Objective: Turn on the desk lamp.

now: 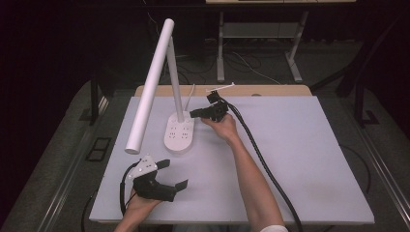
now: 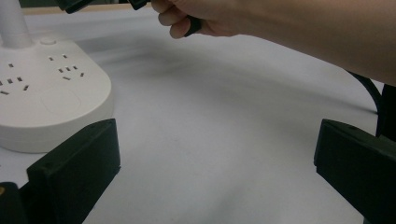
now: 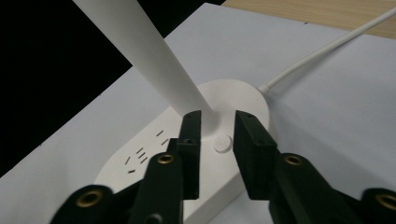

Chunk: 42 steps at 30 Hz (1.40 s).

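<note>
Jaws of the left gripper [image 1: 170, 174] stand wide and grasp nothing, resting low on the white board [image 1: 300, 159] just short of the lamp [image 3: 219, 93] base. Jaws of the right gripper [image 3: 217, 140] are narrowed but not touching, poised over the round button [image 3: 222, 143] beside the lamp's stem. Judged step: lining up to press that button; next calls for a short, straight push down. Beyond the board lie grey carpet [image 1: 333, 58] and desk legs [image 1: 220, 48].

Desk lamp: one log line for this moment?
right gripper: narrowed, over base button | left gripper: open, idle | desk lamp: upright
</note>
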{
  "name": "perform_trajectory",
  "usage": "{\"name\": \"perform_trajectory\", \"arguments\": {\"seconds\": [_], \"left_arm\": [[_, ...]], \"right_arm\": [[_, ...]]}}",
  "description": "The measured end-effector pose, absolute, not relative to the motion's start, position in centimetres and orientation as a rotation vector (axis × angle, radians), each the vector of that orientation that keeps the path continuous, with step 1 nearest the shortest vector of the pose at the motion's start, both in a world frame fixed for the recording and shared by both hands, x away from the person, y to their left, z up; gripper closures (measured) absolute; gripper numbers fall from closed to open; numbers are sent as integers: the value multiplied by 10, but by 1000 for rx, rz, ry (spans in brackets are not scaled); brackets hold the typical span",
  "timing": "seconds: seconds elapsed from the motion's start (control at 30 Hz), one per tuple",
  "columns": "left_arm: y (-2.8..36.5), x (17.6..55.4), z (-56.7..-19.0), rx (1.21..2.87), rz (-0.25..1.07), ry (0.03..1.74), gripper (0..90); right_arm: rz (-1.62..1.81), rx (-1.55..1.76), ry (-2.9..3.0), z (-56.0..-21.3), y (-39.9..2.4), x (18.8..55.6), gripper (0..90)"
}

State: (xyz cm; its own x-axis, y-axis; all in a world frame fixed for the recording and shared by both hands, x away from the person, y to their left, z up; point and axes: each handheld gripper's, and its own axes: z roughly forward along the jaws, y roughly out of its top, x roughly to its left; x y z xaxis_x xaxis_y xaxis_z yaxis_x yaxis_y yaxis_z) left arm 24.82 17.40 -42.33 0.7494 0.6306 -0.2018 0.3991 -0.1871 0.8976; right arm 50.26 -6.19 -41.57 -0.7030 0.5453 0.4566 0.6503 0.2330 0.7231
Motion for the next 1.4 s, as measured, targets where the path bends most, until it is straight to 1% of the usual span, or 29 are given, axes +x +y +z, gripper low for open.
{"name": "perform_trajectory", "arguments": {"seconds": [0.07,0.2,0.23,1.0,1.4], "left_arm": [[174,248,-423,1813,255,801,0],[173,249,-424,1814,249,800,0],[173,249,-424,1817,249,799,0],[173,251,-424,1816,247,797,0],[172,250,-424,1826,254,795,0]], "right_arm": [[-1485,-1161,-2367,-417,-61,503,769],[-1496,-1167,-2343,-422,-58,503,884],[-1494,-1165,-2351,-423,-57,503,896],[-1492,-1215,-2308,-446,-42,507,897],[-1479,-1188,-2404,-444,-39,503,900]]}}
